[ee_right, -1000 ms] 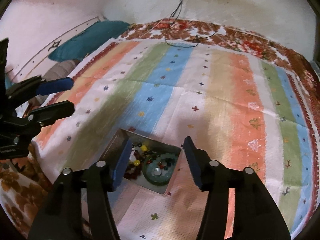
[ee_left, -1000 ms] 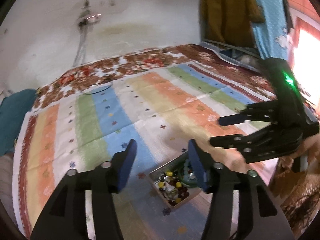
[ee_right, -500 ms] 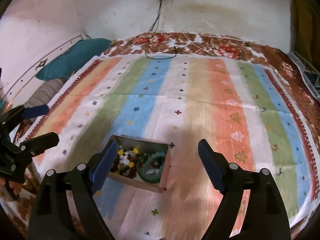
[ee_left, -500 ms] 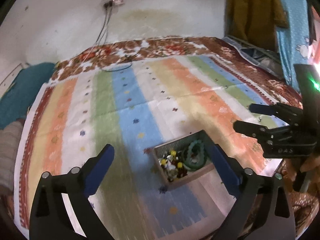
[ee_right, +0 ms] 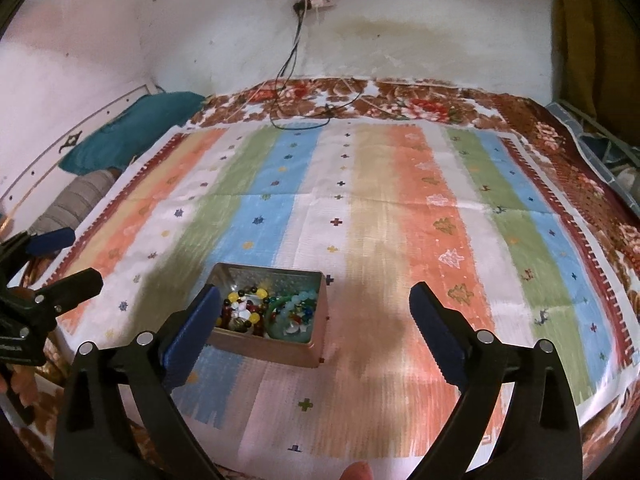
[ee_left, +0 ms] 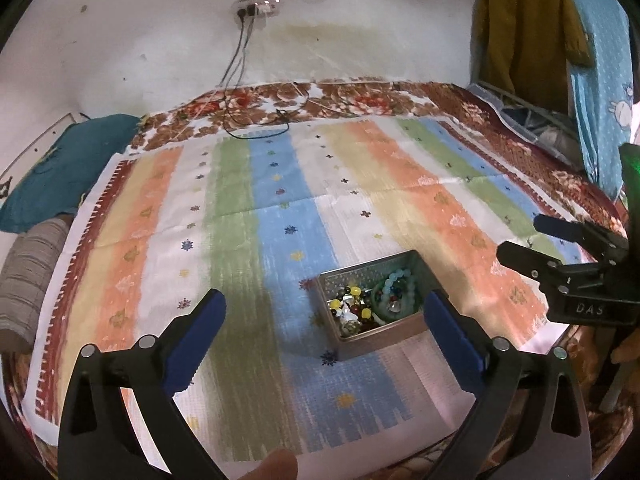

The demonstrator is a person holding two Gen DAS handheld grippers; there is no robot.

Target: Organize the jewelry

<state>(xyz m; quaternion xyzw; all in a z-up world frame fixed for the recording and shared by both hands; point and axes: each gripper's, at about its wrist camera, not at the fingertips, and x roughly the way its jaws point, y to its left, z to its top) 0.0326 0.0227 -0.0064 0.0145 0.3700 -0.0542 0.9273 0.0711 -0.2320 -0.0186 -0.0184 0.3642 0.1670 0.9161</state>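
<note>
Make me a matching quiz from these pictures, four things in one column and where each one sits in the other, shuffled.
Things:
1. metal tin
2. teal pillow
3. power strip
4. black cable

Places:
A. mounted on the wall
B. on the floral border at the far edge of the bed
C. on the striped mat, holding beads
D. at the bed's far left corner

Pairs: 1-C, 2-D, 3-A, 4-B

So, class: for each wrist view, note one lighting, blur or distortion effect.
Left wrist view: fisheye bends the striped cloth, and pink glare washes its near right corner. Right wrist view: a dark shadow falls right of the open metal jewelry tin, and the black circular rim cuts the corners.
</note>
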